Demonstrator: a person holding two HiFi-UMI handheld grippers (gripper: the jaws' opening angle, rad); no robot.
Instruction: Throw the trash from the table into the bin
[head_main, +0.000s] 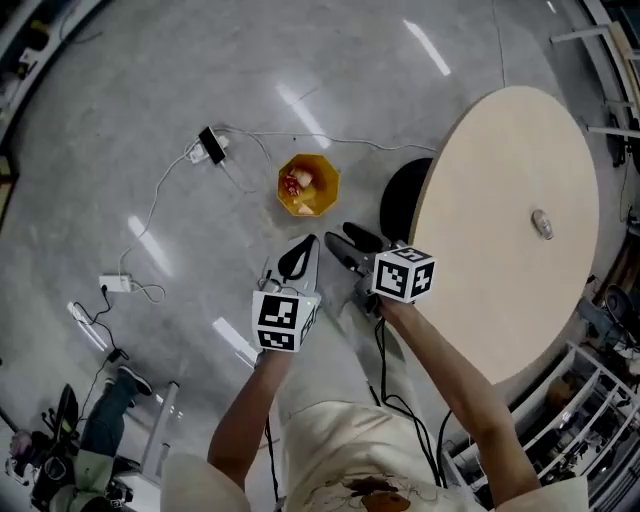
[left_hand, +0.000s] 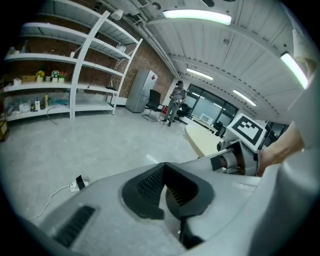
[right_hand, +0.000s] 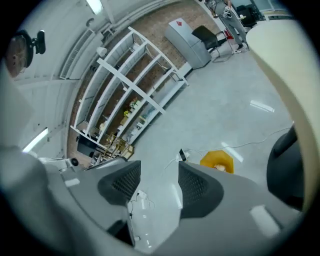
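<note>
The yellow bin (head_main: 308, 185) stands on the grey floor with red and pale trash inside; it also shows in the right gripper view as the bin (right_hand: 216, 161), beyond the jaws. The round beige table (head_main: 500, 180) is at the right and bears one small grey object (head_main: 541, 222). My left gripper (head_main: 298, 258) hovers above the floor just this side of the bin, its pads together with nothing between them (left_hand: 162, 172). My right gripper (head_main: 338, 234) is beside it, near the table's edge, open and empty (right_hand: 159, 182).
A black round stool (head_main: 400, 195) sits between bin and table. A black charger on a power strip (head_main: 210, 148) with white cables lies left of the bin, and a white adapter (head_main: 115, 284) farther left. White shelving (left_hand: 75, 60) lines the wall; a person (left_hand: 176, 97) stands far off.
</note>
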